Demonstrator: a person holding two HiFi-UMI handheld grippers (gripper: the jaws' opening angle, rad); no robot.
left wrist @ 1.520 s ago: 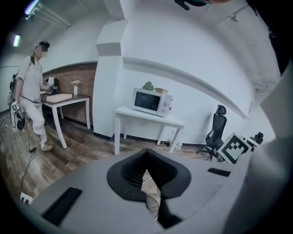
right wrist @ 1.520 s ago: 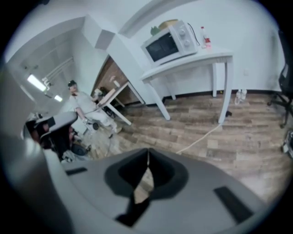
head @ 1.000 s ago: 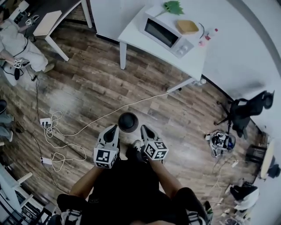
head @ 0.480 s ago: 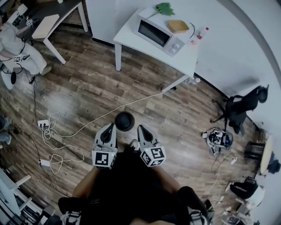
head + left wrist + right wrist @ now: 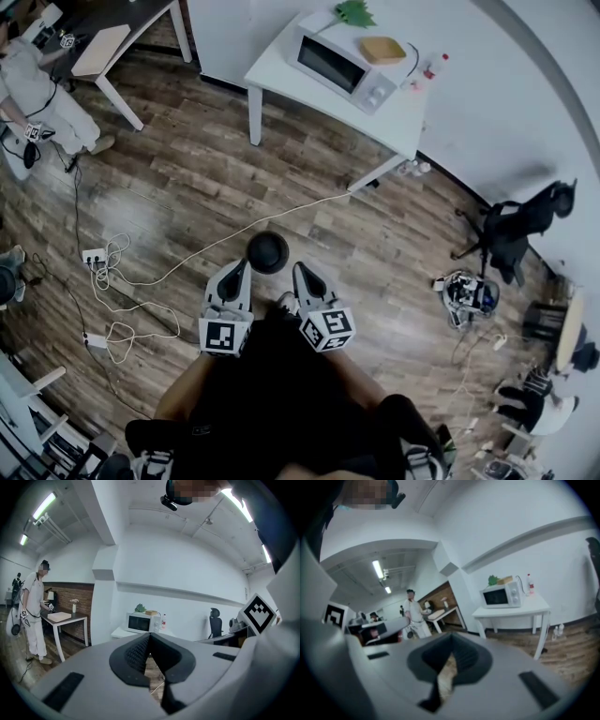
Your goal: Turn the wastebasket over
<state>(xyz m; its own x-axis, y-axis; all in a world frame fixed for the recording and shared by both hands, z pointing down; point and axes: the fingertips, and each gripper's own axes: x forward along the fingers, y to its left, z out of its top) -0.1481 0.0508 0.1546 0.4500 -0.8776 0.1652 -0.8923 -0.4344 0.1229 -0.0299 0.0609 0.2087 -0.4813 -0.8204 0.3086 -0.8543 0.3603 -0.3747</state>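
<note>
The wastebasket (image 5: pixel 267 251) is standing on the wood floor (image 5: pixel 187 183) in open space, well apart from the white desk (image 5: pixel 281 70), and it is showing as a dark round shape. From above it is not possible to tell which end is facing up. The main risk is coming from the jaws: both pairs are clenched and empty, so lowering them as they are would only be pushing the round wall, and the wastebasket would likely be tipping or rolling away instead of being gripped. A pinch on 1 side of the rim alone may also be slipping during the flip. A white cable (image 5: pixel 309 208) is running across the floor just beside the wastebasket, so a rolling or dragged wastebasket could be catching it. The left gripper (image 5: pixel 238 273) and the right gripper (image 5: pixel 304 275) are being held side by side ahead of the person's body, forearms extended, marker cubes facing up. Their tips are flanking the wastebasket in the head view, while both gripper views are looking across the room rather than down at it. Neither gripper is touching it.
</note>
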